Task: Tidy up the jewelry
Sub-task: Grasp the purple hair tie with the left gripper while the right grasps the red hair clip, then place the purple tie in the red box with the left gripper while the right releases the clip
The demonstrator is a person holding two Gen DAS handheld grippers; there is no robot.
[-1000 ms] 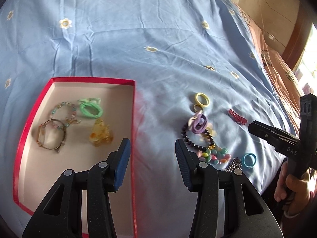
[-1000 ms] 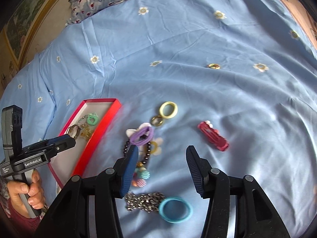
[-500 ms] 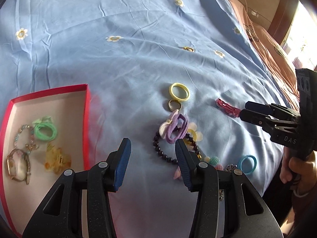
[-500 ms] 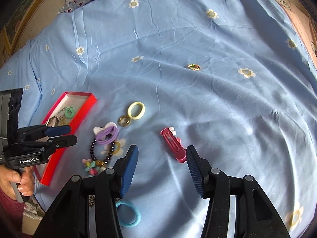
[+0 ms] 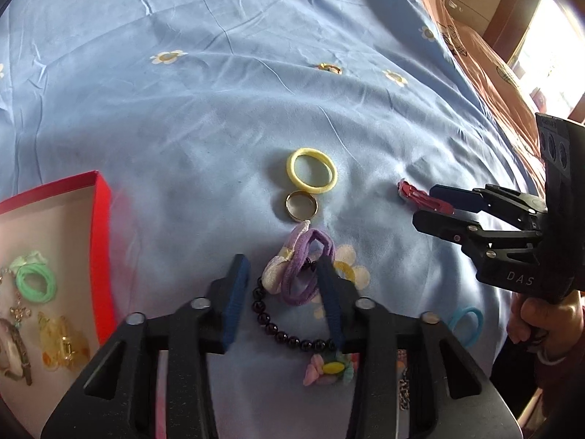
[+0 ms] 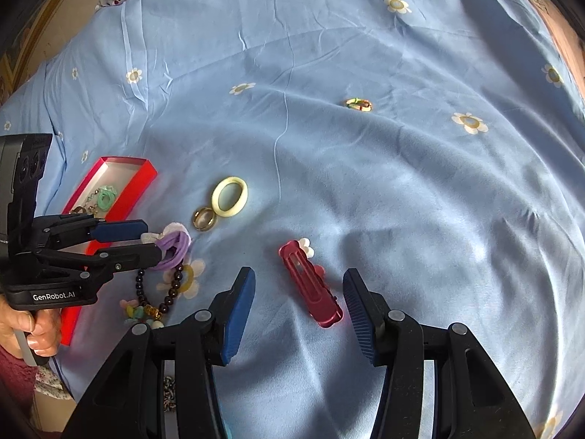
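A big blue bedsheet point(image 6: 365, 183) with white daisies covers the bed, and the things lie on it. Most of the sheet beyond the things is bare.

A red box point(image 5: 104, 241) with a white inside sits at the left. In it are a green hair tie point(image 5: 36, 285), a yellow see-through claw clip point(image 5: 62, 344), a watch point(image 5: 14, 351) and a thin chain bracelet, partly cut off by the edge of the view.

The left gripper point(image 5: 281, 289) points down at a purple hair tie point(image 5: 305, 267) with a pale bow. Its jaws have just been closing. They are narrow now, with the purple tie between them, but I cannot tell if both pads press it. A dark bead bracelet point(image 5: 278, 336) with pastel charms lies under that tie.

The right gripper point(image 6: 298, 307) is half open over a dark red hair clip point(image 6: 310, 285). The clip lies between the jaws and they do not touch it.

Past the purple tie lie a gold ring point(image 5: 301, 205) and a yellow hair tie point(image 5: 311, 170), touching each other. A blue hair tie point(image 5: 466, 323) lies near the bed's edge by the person's right hand point(image 5: 537, 318). A tiny ring point(image 6: 358, 104) lies far off alone.
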